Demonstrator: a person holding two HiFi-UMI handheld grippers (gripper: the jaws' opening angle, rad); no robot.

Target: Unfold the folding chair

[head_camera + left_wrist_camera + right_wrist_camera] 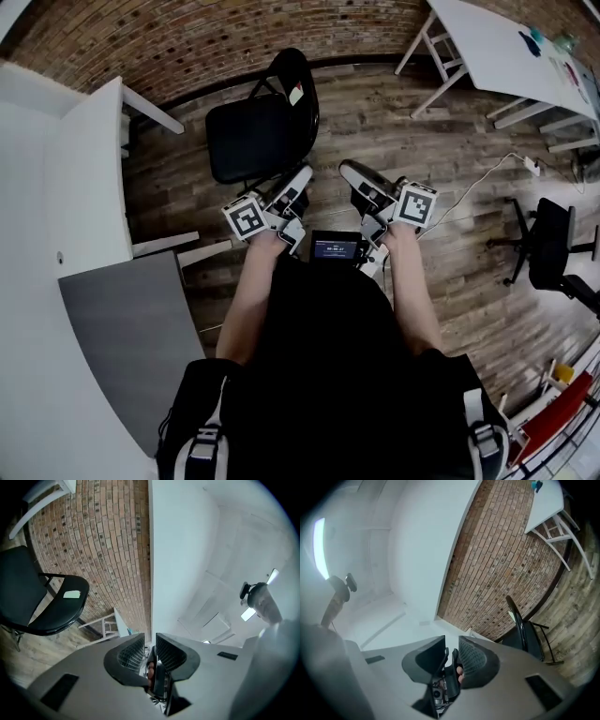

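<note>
On the left a white desk stands beside the black folding chair, which sits on the wood floor just ahead of the person, near the brick wall. Its seat lies flat and its back is upright, so it looks already unfolded.

The left gripper is near the chair's front edge but apart from it. Its jaws stand a narrow slit apart with nothing between them. To its right, the right gripper has the same narrow, empty gap.

With the 2 grippers off the chair, nothing steadies it. If the seat is not fully down, the frame could fold back. A nudge from the near side could slide it on the smooth boards towards the wall. Jaws this narrow would probably glance off the frame tube unless widened first.
</note>
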